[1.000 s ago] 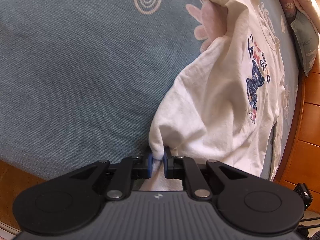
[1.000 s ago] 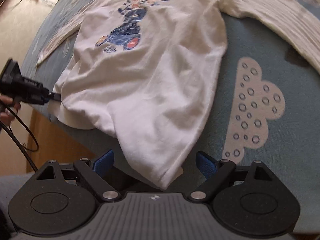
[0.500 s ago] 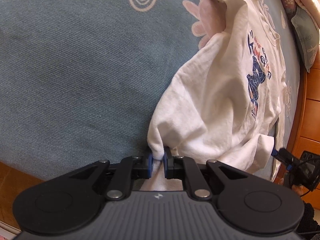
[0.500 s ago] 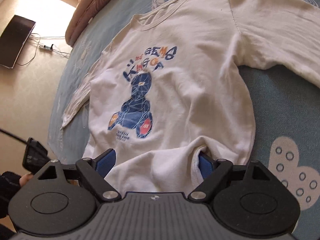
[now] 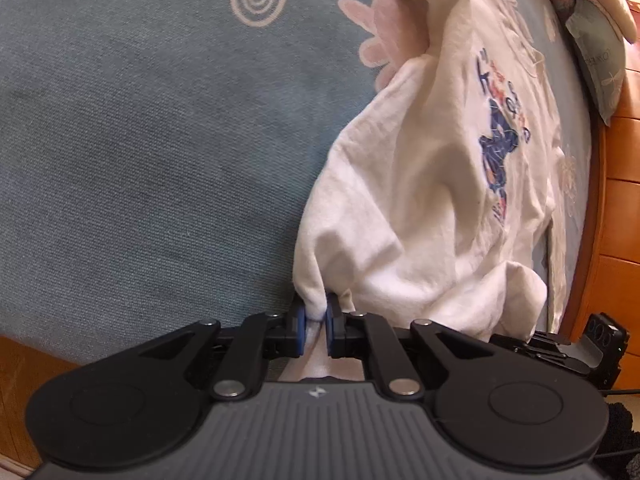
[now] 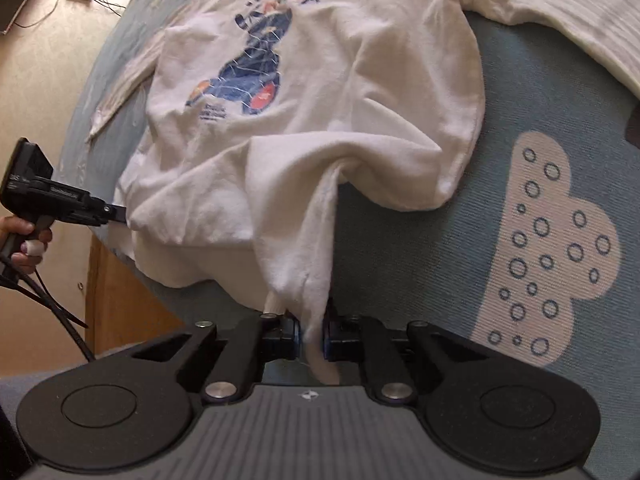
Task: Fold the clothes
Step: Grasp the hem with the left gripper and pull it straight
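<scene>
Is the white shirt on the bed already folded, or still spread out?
Still spread out. The white shirt lies print side up on the bed, one sleeve stretched sideways; only its hem is bunched.

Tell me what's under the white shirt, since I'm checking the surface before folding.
The white shirt lies on a blue-green printed bedcover; its hem overhangs the bed's edge. Whatever lies beneath the shirt's middle is covered. Both grippers pinch the hem: left gripper, right gripper, jaws closing.
</scene>
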A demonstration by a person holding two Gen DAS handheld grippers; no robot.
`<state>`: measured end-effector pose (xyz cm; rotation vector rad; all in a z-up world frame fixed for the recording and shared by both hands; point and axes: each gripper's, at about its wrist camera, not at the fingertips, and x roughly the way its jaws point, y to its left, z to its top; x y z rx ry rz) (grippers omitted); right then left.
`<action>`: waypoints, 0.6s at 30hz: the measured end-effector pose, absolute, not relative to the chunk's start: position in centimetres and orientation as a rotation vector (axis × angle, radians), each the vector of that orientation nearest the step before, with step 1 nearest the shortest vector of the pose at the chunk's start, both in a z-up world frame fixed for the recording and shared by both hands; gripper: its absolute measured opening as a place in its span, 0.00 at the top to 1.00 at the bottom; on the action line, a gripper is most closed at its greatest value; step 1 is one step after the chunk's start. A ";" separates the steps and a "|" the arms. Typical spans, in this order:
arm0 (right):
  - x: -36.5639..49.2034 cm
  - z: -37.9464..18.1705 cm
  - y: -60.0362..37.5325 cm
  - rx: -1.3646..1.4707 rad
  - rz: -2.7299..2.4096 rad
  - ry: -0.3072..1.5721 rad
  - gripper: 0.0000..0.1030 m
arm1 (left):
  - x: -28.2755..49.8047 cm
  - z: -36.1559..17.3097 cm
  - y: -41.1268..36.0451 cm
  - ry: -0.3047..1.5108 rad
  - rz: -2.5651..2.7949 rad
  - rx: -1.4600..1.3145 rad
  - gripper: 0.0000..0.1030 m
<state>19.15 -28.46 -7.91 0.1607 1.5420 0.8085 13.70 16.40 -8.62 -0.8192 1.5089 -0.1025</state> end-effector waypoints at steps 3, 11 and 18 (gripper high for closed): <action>18.6 -6.7 -29.6 0.203 0.829 1.566 0.88 | 13.7 -6.6 16.2 1.511 -0.168 -0.773 0.94; 16.3 -3.5 -30.7 0.276 0.881 1.697 0.88 | 11.7 -3.5 17.1 1.591 -0.209 -0.747 0.94; 15.8 -5.7 -31.2 0.181 0.777 1.814 0.81 | 11.2 -5.7 17.7 1.682 -0.127 -0.703 0.92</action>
